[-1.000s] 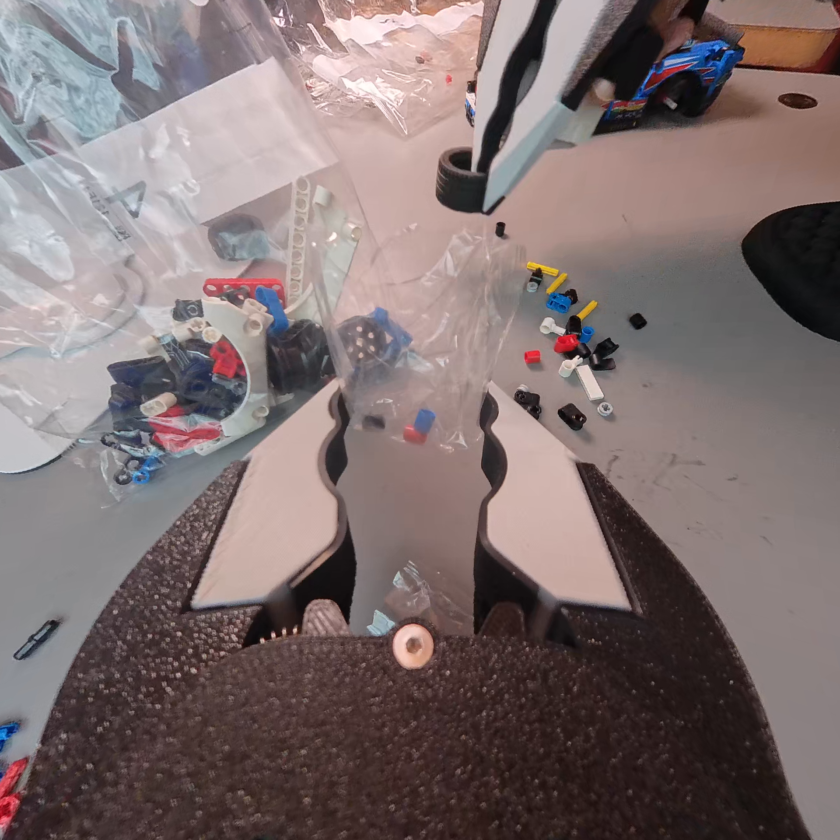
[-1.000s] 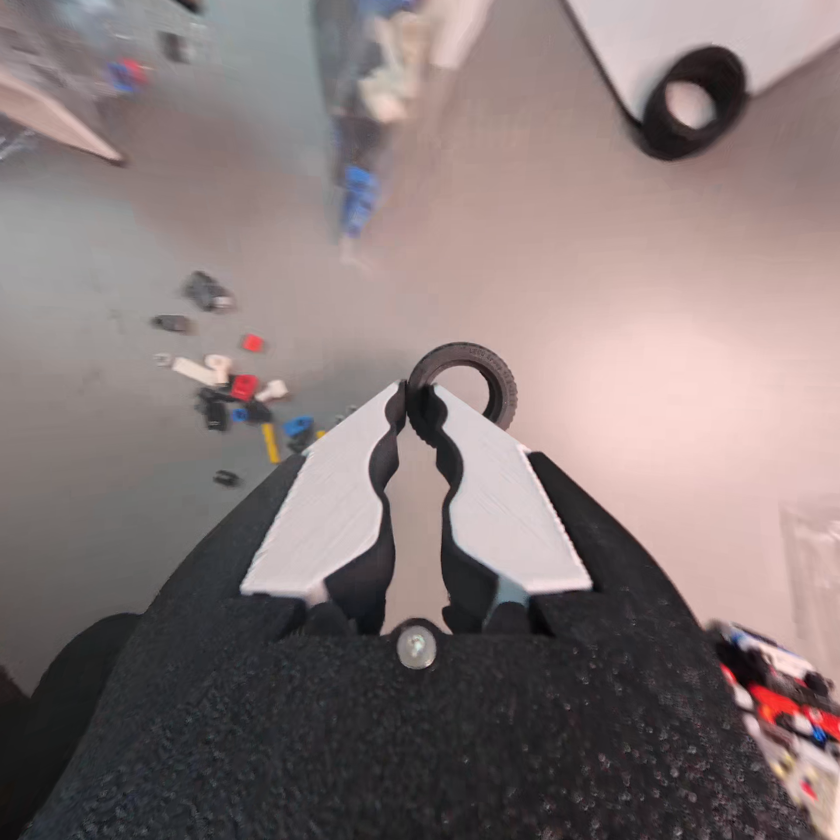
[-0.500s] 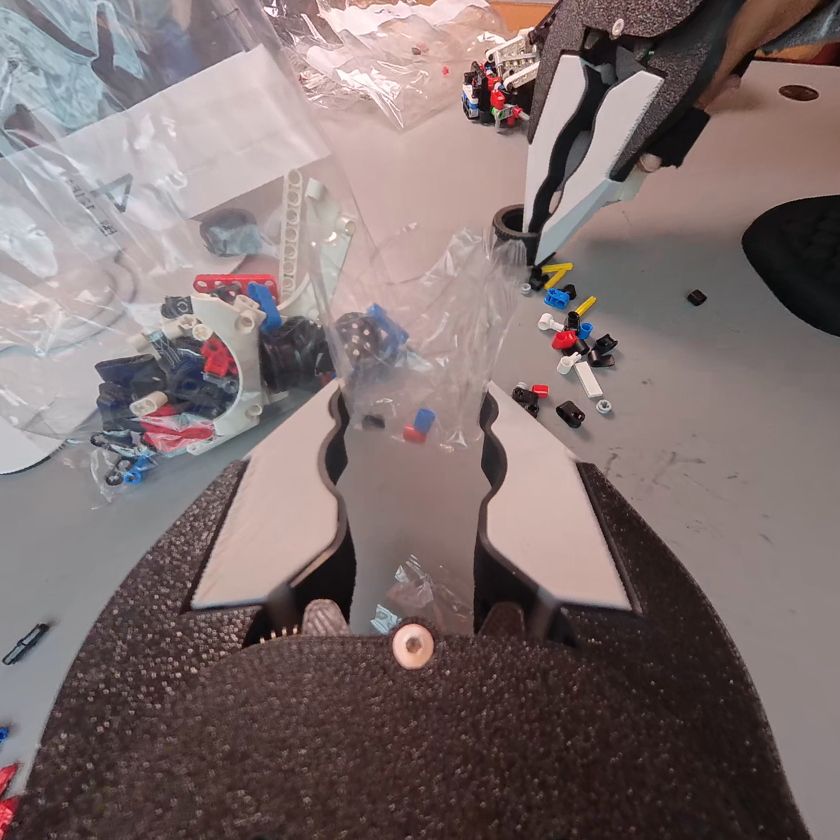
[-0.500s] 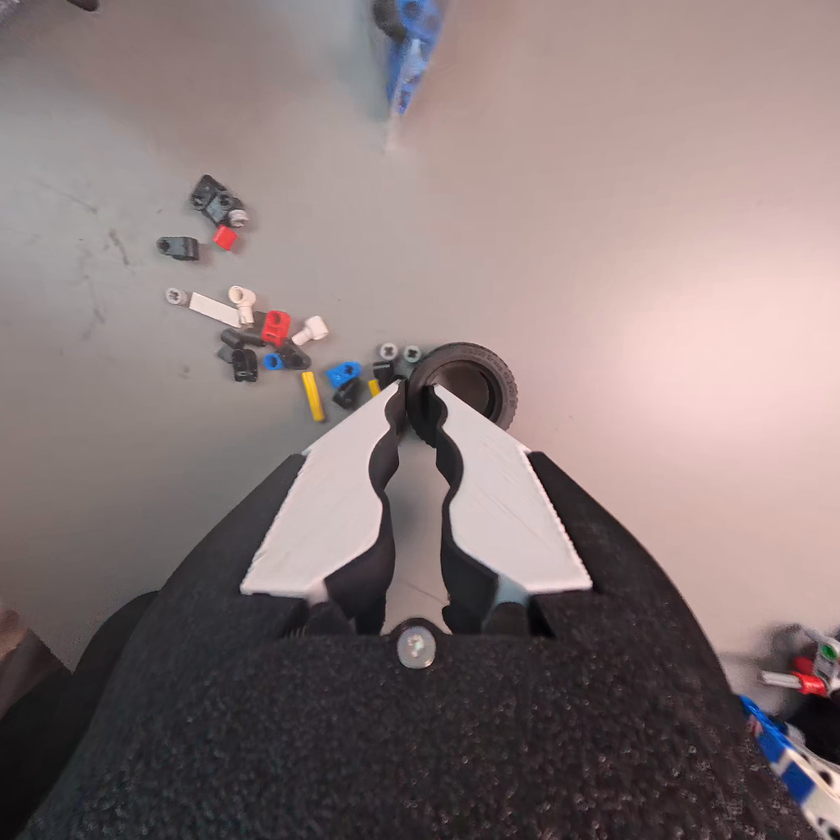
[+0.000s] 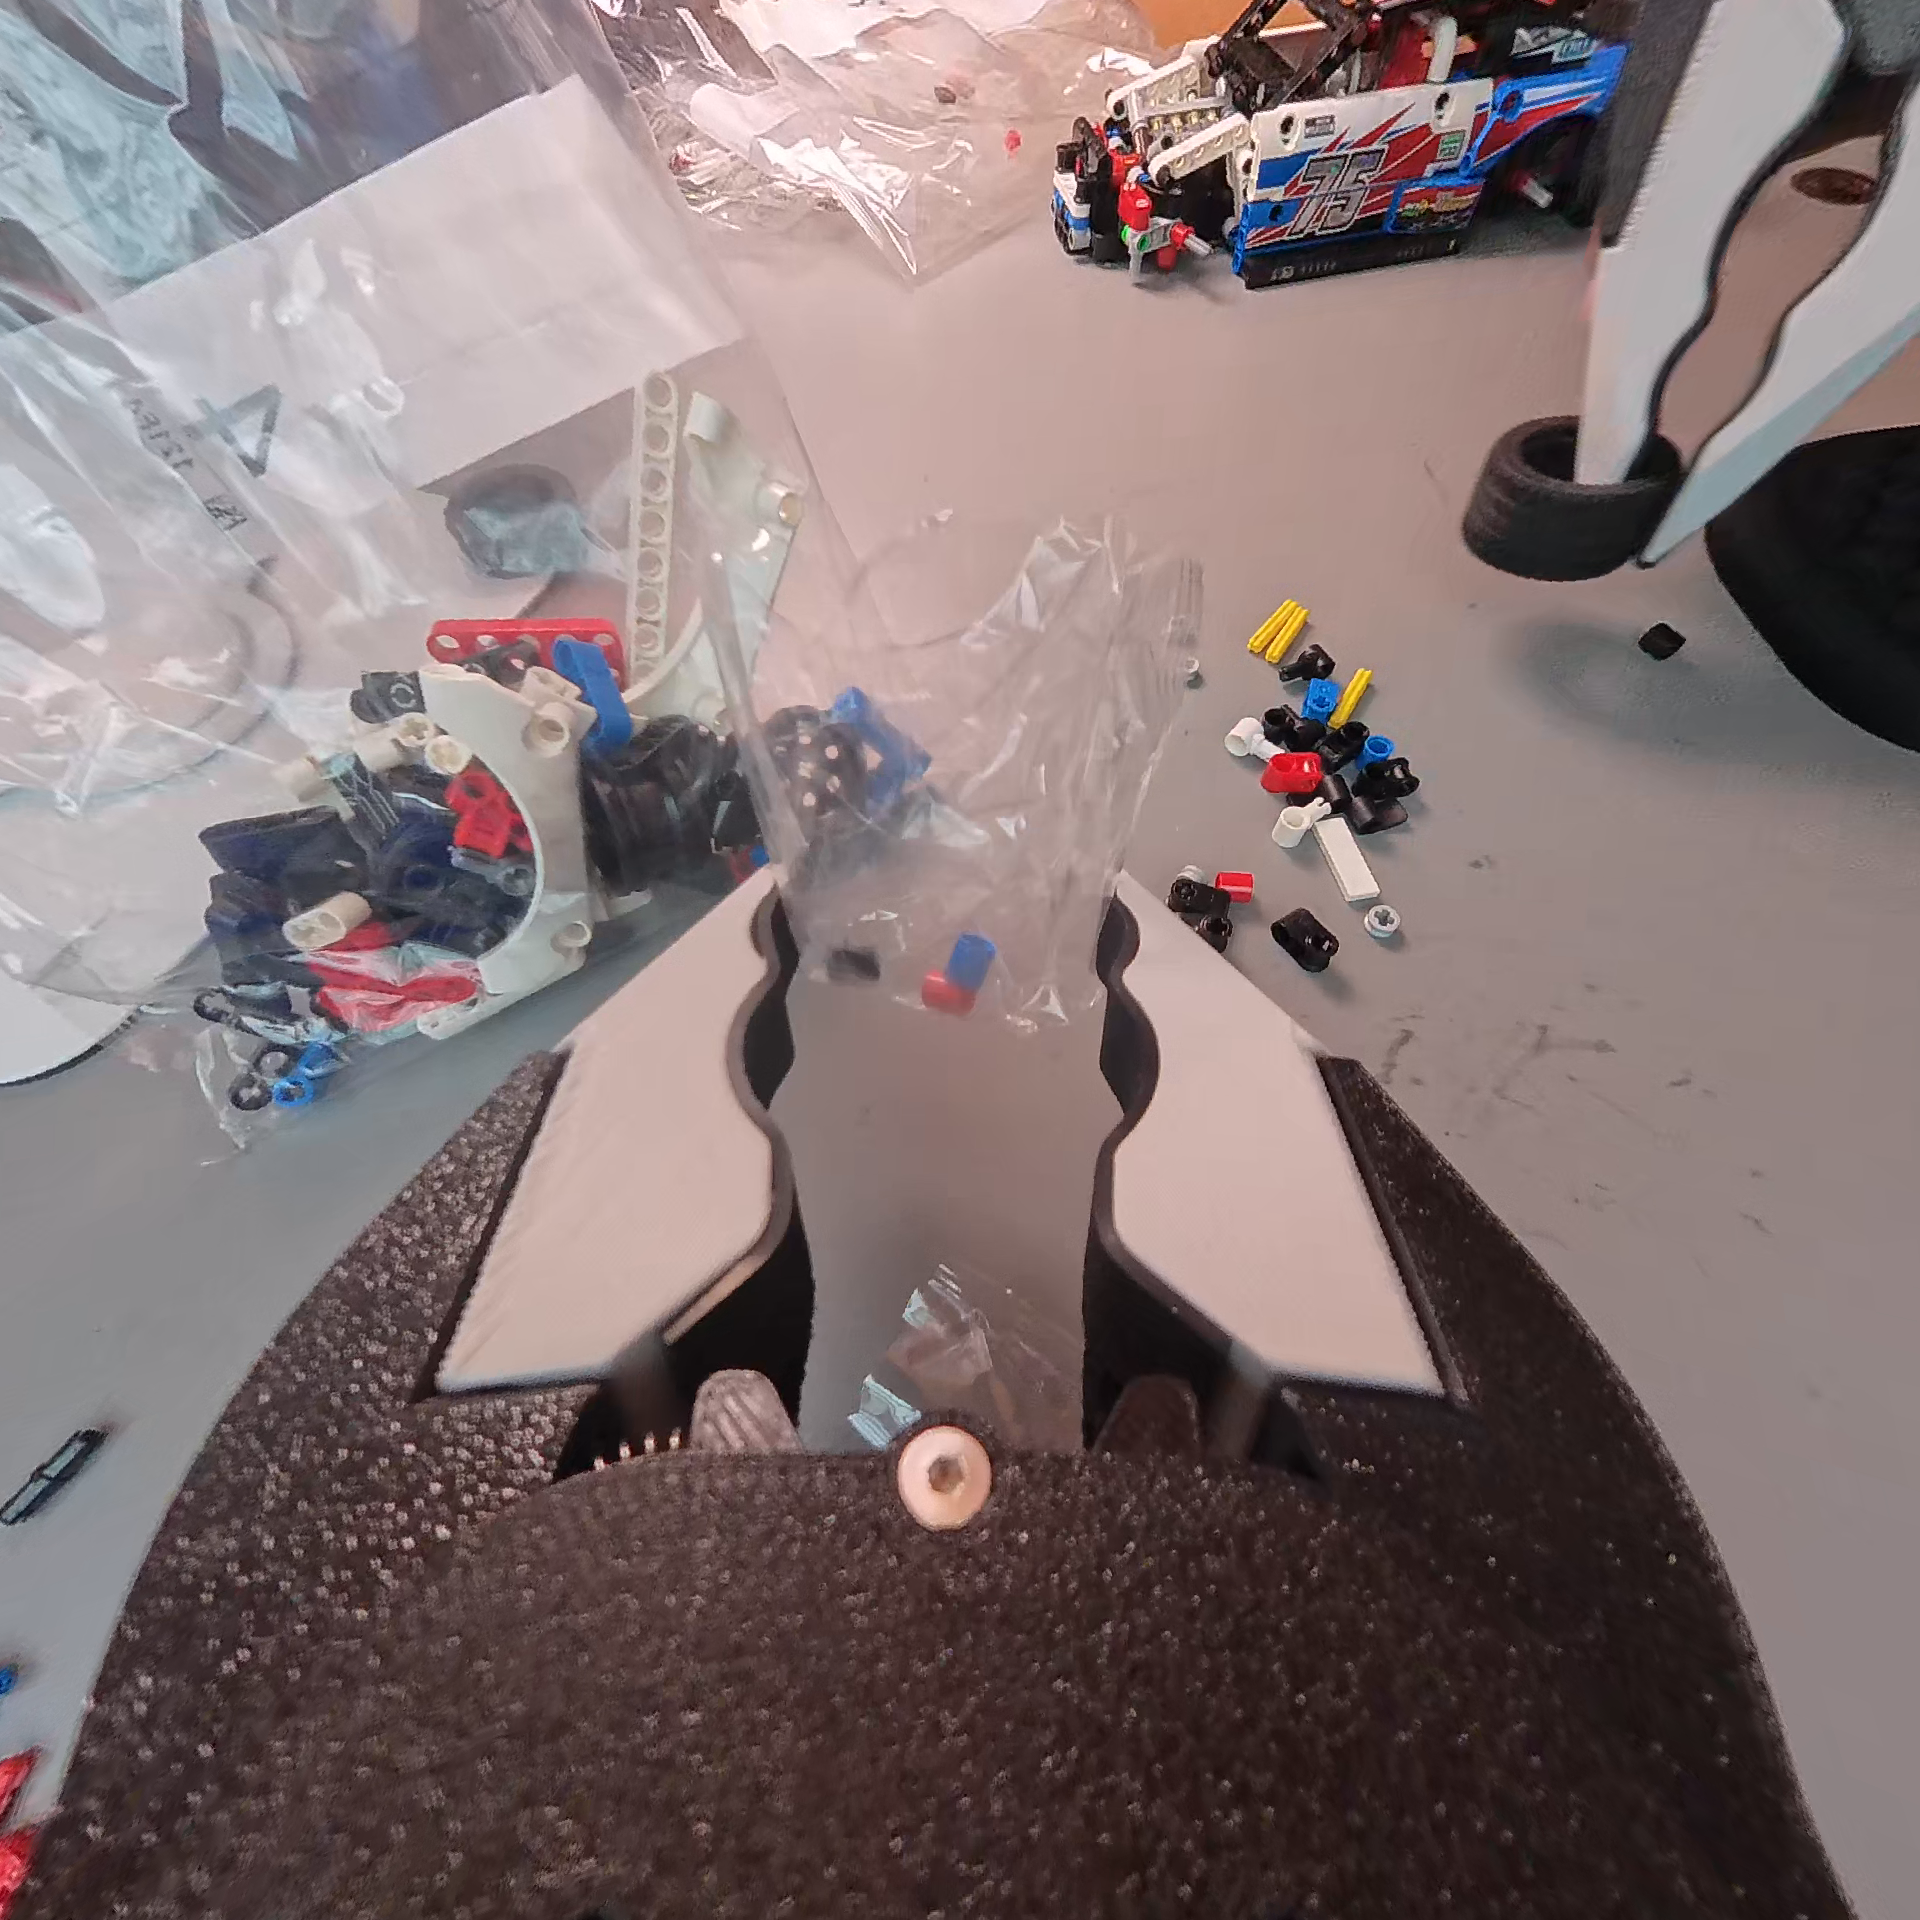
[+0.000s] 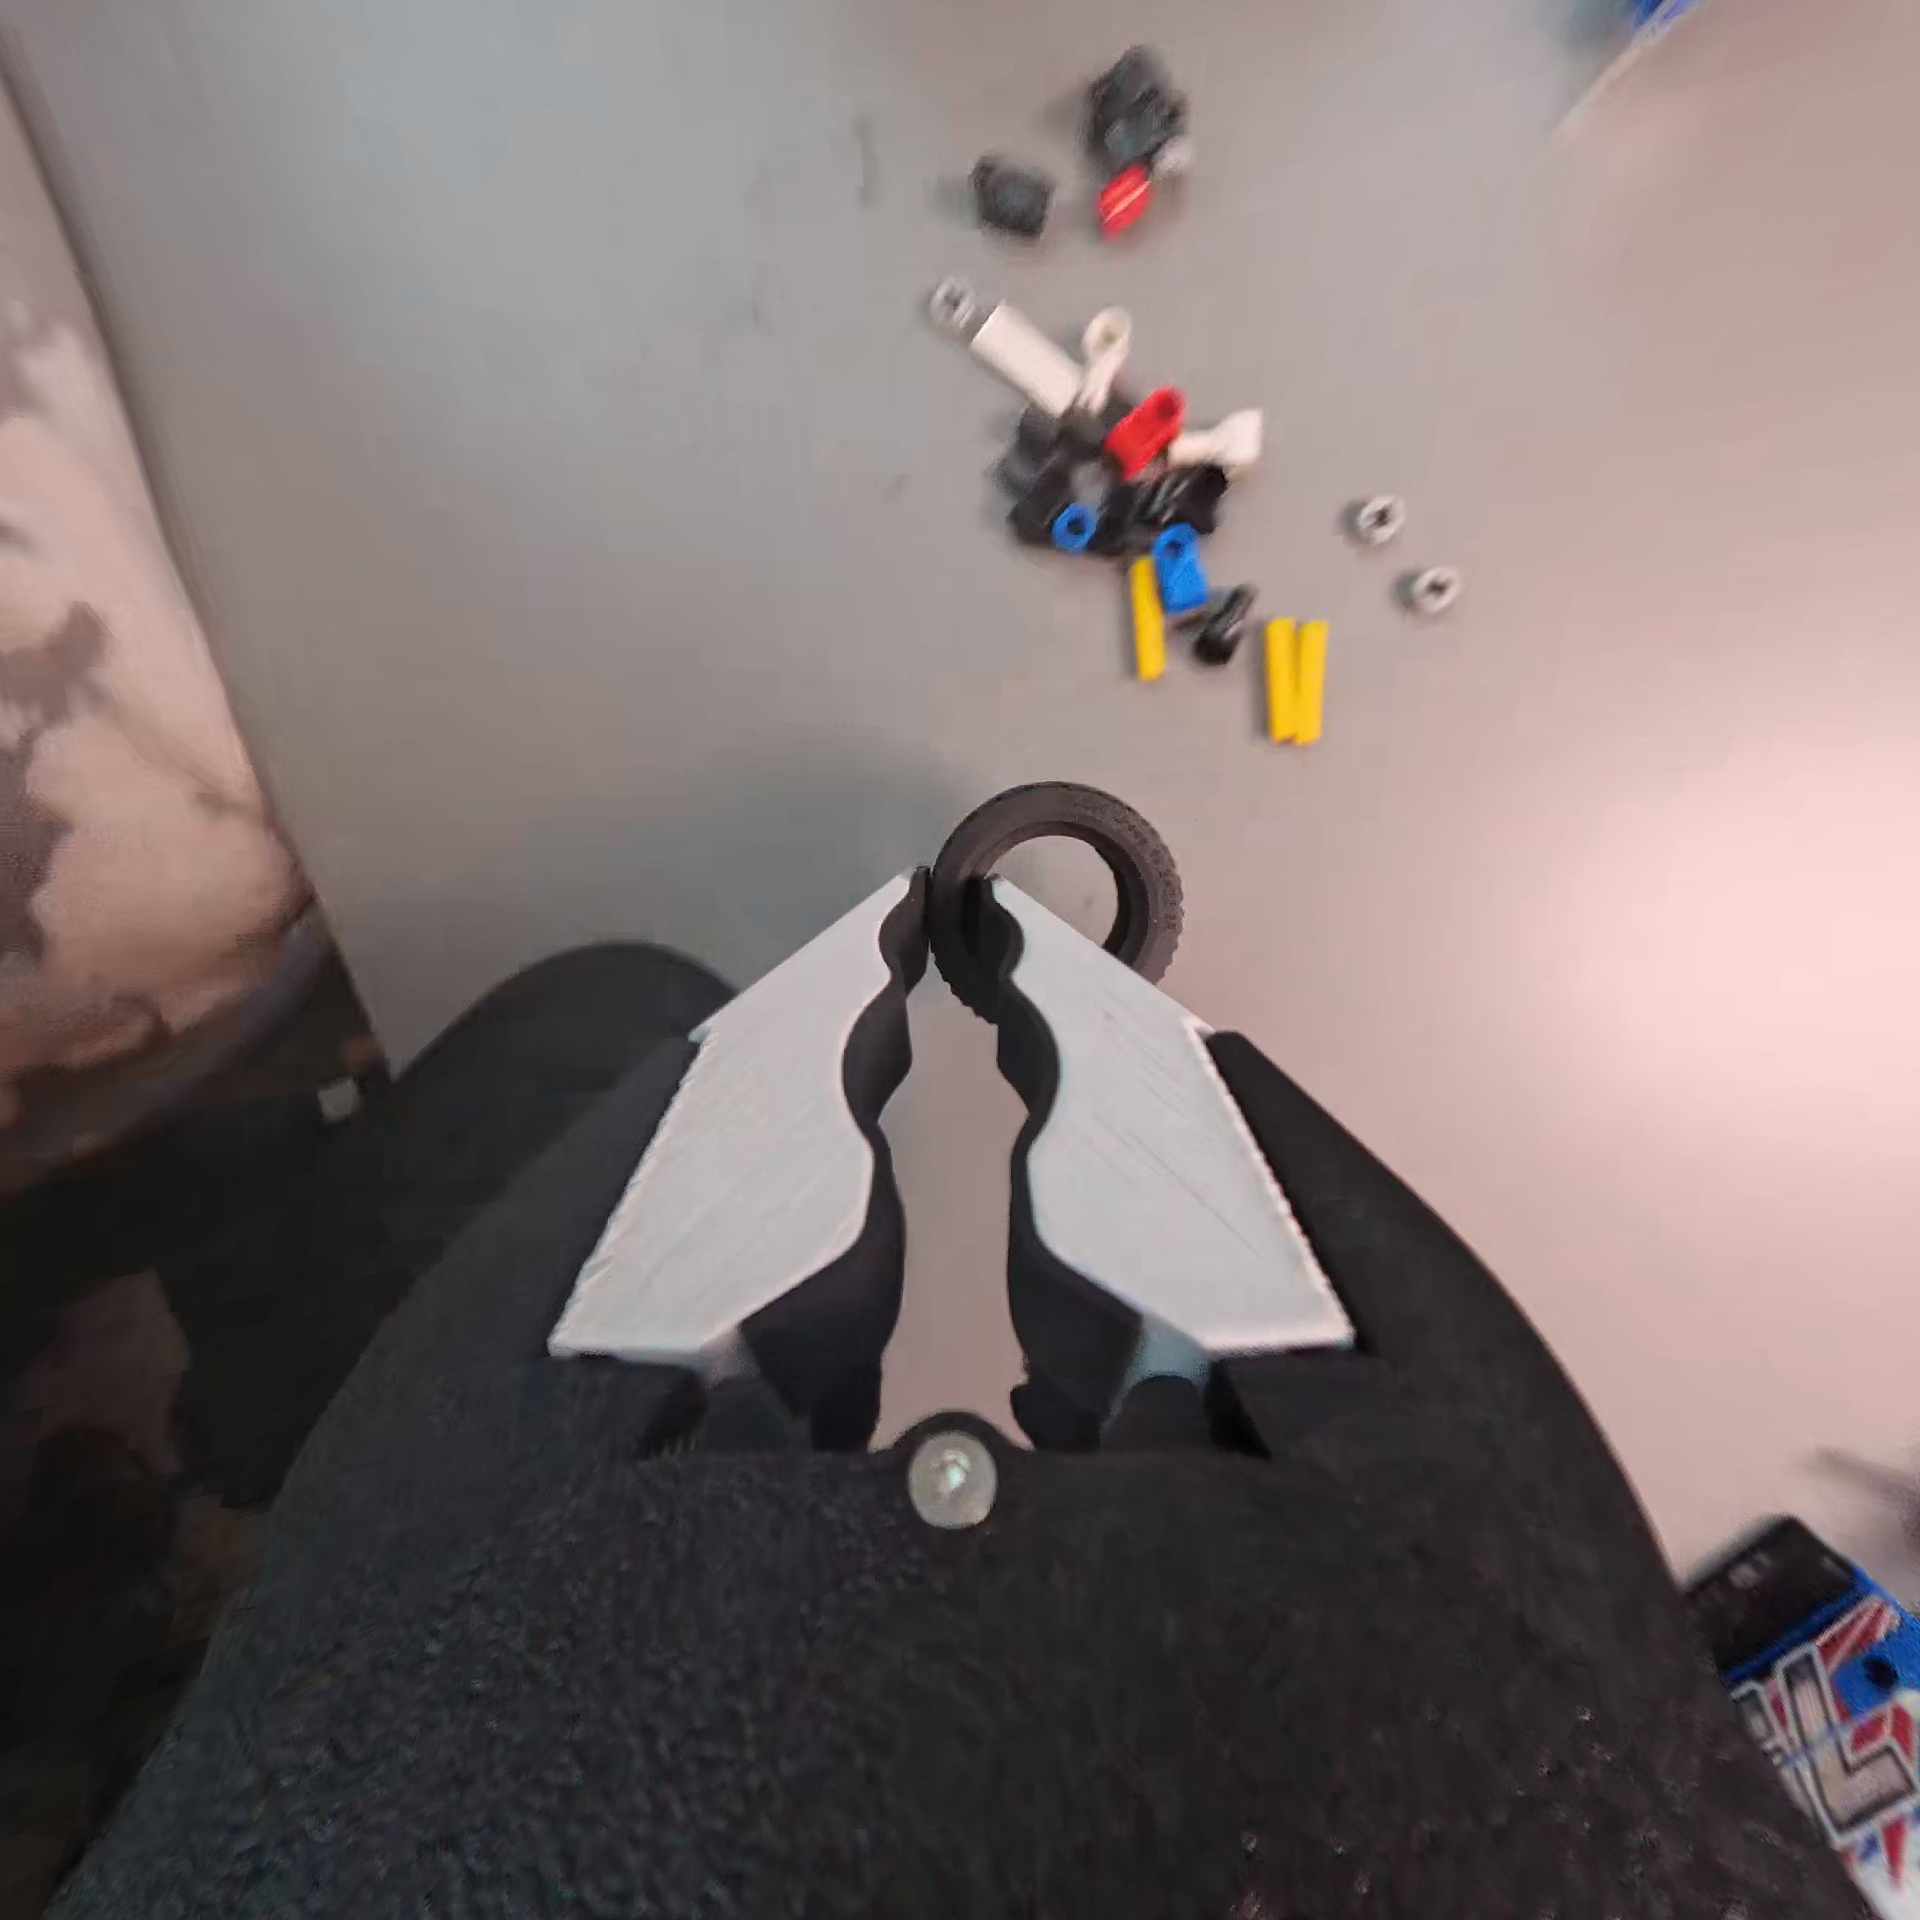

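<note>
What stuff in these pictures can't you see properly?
- Toy car, left wrist view: its rear is hidden behind the right tongs.
- Black tyre, right wrist view: the pinched part of its rim is hidden by the fingertips.
- Small loose pieces, right wrist view: motion blur hides their shapes.
- Bagged parts, left wrist view: crinkled plastic and glare hide many.
- Left tongs: nothing is gripped; the clear bag stands just beyond the tips.

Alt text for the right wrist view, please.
The right gripper is shut on a small black rubber tyre, held above a grey table. Small loose building pieces lie scattered beyond it; the picture is slightly blurred.
</note>
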Available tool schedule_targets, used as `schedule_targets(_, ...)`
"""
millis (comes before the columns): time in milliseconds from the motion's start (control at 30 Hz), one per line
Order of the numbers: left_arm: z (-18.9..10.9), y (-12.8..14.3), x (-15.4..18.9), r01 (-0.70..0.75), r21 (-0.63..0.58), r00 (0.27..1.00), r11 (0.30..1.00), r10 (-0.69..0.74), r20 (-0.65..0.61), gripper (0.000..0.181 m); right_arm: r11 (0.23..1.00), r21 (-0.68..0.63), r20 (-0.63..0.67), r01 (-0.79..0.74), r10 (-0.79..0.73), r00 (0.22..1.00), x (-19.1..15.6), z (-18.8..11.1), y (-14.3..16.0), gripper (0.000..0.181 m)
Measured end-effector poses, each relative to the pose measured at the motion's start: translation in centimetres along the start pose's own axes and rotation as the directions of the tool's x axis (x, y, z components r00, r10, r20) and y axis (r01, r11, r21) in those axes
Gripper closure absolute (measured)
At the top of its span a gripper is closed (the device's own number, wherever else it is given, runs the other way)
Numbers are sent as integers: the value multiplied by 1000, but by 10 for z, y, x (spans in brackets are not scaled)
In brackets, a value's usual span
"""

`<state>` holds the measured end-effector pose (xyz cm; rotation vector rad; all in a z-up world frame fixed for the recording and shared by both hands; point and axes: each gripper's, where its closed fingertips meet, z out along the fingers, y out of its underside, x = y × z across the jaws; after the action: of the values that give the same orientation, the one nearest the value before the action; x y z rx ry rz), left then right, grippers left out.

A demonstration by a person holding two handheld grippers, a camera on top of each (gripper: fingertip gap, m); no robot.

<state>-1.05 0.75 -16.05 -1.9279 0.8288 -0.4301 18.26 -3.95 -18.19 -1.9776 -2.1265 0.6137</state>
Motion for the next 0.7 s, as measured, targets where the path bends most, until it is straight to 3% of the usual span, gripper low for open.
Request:
schedule_targets(100, 1, 1, 1, -5, -7, 1000, 1000, 5, 2, 124, 998, -55, 57, 20, -17, 998, -23, -1, 27, 173)
schedule_targets(200, 3, 2, 1, -11, -15, 1000, 1000, 11, 3, 124, 996, -75, 62, 42, -38, 997, -29, 10, 34, 173)
schedule_targets(700, 2, 3, 2, -14, -16, 1000, 1000, 14, 4, 124, 984, 86, 110, 154, -163, 981, -20, 51, -46, 171)
